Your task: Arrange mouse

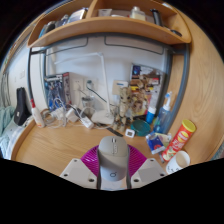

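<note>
A light grey computer mouse (113, 155) sits between my two fingers, its nose pointing away over the wooden desk (55, 145). The magenta pads (93, 158) press against both of its sides, so my gripper (113, 165) is shut on it. The mouse appears lifted above the desk surface, with its rear end hidden between the fingers. The grey finger bodies (148, 172) flank it on either side.
Clutter lines the back of the desk: bottles and jars (130, 105), a red-capped bottle (38, 115), a dark object at left (20, 105). An orange snack can (183, 135) and blue packet (158, 142) lie to the right. A wooden shelf (110, 25) hangs overhead.
</note>
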